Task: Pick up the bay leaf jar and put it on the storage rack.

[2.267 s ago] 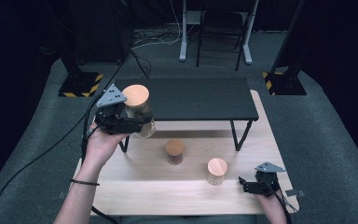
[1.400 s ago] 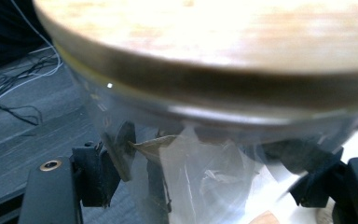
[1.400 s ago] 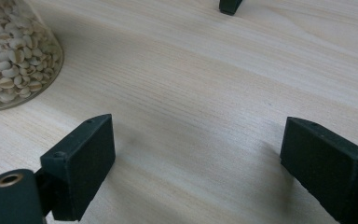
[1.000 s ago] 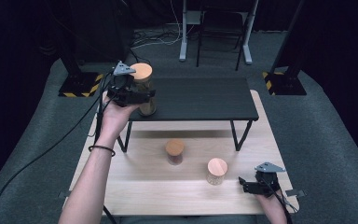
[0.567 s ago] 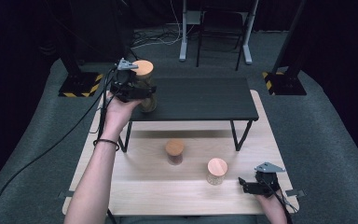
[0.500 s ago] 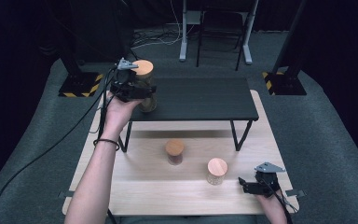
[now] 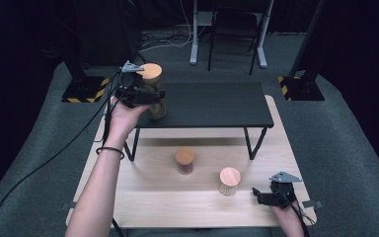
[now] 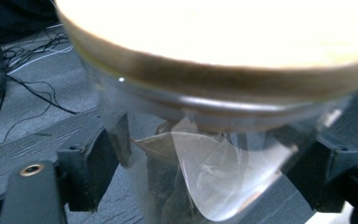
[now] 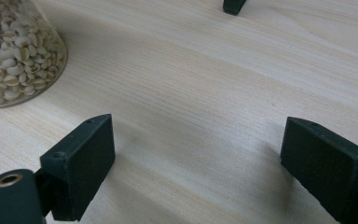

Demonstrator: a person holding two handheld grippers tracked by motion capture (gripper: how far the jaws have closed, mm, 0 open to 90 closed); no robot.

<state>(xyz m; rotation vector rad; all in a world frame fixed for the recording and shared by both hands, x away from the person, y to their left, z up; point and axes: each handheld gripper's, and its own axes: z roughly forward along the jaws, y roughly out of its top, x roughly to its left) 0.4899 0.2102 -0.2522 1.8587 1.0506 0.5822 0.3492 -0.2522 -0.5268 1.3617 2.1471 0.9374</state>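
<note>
The black shelf [image 7: 205, 103] spans the upper middle of the high view, raised on legs over the wooden table [image 7: 153, 197], and on its left end, upper left of centre, stands the tall glass jar [image 7: 154, 96] with a wooden lid [image 7: 150, 71]. Our left gripper [image 7: 143, 96] sits around it; its jaws have just been opening, and in the left gripper view both pads stand slightly off the glass [image 8: 200, 186], so we judge the jar released rather than clamped. The biggest risk is the withdrawal: the jar looks near the shelf's left edge, and a pad or the trailing cable catching it as we pull back could tip it off onto the table. A smaller risk is a sideways drag knocking the tall, top-heavy jar over on the shelf. Lower down, two shorter jars, one dark [image 7: 184, 161] and one pale [image 7: 229, 181], lie under any fall. Our right gripper [image 7: 257, 196], lower right, rests with jaws wide apart on nothing, close beside the bean-filled jar [image 9: 14, 51], and could nudge it.
</note>
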